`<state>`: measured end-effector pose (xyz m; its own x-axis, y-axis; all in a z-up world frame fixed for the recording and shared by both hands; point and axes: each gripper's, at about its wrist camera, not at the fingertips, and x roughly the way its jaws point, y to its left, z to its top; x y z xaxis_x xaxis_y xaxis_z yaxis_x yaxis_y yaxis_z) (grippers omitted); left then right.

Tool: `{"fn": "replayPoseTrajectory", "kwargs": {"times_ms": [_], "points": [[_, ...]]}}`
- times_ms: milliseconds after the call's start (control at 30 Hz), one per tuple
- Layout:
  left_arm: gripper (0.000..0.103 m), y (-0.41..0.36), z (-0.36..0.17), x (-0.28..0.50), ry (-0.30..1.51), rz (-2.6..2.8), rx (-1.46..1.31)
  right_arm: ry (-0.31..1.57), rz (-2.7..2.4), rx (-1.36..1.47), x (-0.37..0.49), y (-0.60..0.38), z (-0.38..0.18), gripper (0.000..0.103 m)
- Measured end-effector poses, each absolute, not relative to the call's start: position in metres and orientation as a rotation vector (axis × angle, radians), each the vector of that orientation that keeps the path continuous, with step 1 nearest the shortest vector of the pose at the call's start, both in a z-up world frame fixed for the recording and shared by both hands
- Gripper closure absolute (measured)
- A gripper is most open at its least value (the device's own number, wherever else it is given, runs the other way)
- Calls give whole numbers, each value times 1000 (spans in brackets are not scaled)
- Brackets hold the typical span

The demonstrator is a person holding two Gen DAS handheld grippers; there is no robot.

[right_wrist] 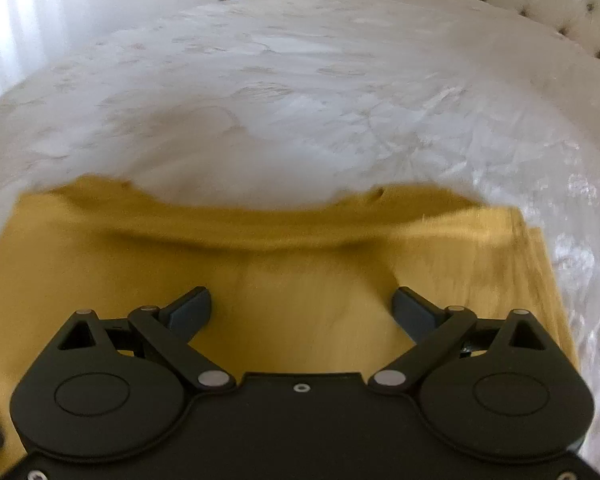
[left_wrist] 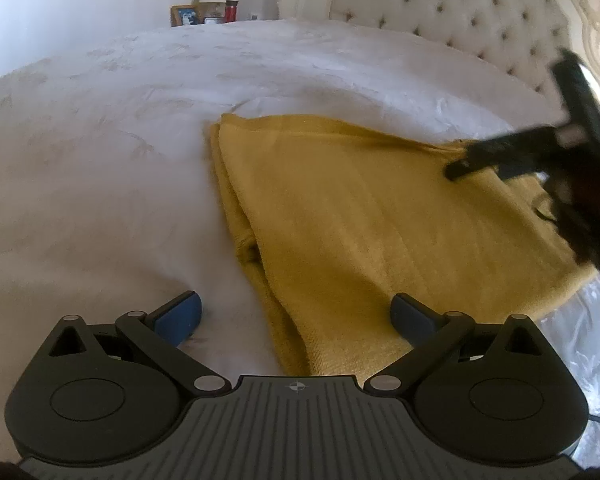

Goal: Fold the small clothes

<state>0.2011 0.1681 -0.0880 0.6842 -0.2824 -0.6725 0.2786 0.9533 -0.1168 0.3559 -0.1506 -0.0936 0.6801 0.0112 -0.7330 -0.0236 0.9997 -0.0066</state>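
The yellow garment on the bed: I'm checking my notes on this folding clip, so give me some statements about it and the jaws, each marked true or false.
1. The yellow garment lies on a white bedspread. True.
2. The left gripper has its jaws clamped on the cloth. False: its jaws stand wide open, gripping nothing.
3. The right gripper hangs over the garment with its jaws open. True.
4. The garment is spread out in a single layer. False: stacked layers show along its edge in the left wrist view.
5. A tufted headboard stands behind the bed. True.
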Motion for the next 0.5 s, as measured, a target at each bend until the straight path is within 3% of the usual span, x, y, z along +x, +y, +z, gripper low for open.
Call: {"fn": "replayPoseTrajectory", "kwargs": {"times_ms": [333,433,500], "points": [[1,173,-89,202,758,-318,-21,770,-92,64,396,-172,-75,8],[1,172,-88,202,760,-316,-19,762,36,57,375,-163,-68,47],[1,172,-87,201,757,-317,-19,784,116,37,363,-153,-71,60]]}}
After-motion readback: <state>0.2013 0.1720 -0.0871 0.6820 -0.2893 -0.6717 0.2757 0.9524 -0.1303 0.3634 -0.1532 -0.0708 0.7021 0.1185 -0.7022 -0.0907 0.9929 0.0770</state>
